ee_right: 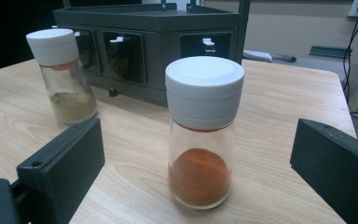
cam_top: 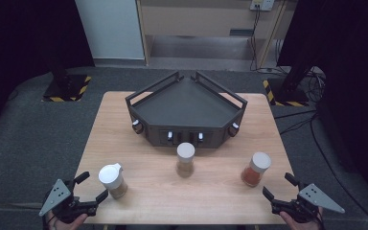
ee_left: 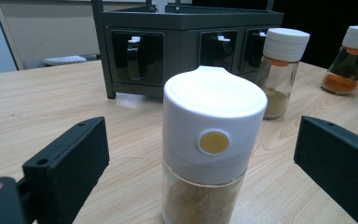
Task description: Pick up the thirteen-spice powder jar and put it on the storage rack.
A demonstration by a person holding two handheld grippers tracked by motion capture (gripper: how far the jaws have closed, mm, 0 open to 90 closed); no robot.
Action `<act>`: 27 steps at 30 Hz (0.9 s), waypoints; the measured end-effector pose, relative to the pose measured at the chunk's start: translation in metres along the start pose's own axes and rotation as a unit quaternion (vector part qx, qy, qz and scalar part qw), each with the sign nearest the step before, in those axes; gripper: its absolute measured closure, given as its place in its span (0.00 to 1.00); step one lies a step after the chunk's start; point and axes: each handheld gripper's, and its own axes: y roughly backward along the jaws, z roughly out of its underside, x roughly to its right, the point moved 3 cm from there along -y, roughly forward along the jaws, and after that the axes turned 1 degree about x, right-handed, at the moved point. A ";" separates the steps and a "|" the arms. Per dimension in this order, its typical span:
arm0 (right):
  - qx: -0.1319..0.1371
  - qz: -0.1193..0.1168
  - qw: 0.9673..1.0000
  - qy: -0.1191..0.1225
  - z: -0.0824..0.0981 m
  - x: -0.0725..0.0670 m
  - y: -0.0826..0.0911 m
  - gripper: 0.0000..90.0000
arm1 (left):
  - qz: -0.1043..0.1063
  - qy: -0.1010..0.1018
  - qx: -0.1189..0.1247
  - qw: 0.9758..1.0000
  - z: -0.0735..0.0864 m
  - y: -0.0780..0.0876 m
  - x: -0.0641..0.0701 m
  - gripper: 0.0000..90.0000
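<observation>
1. Left gripper point(cam_top: 92, 187): jaws spread wide, gripping nothing; white-capped glass jar of tan powder point(cam_top: 112, 180) upright just ahead, untouched.
2. Round-capped glass jar of olive powder point(cam_top: 185, 159): table centre, before dark angular metal rack point(cam_top: 186, 109).
3. Right gripper point(cam_top: 280, 187): jaws released; white-capped glass jar of orange powder point(cam_top: 256, 168) near, untouched.

Two black hand-held grippers, left point(cam_top: 90, 189) and right point(cam_top: 279, 188), each with blocky screw-holed jaws and a grey three-cornered top plate.
</observation>
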 end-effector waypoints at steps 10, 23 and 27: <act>0.002 0.001 1.000 -0.002 0.001 0.001 0.000 0.03 | 0.002 0.000 0.002 1.000 0.001 0.001 -0.001 0.02; 0.001 0.002 1.000 -0.003 0.001 0.001 -0.001 0.04 | 0.000 0.006 0.003 1.000 -0.004 0.005 -0.002 0.02; 0.001 0.002 1.000 -0.002 0.001 0.001 -0.001 0.05 | 0.006 0.008 0.008 1.000 -0.011 0.004 -0.004 0.02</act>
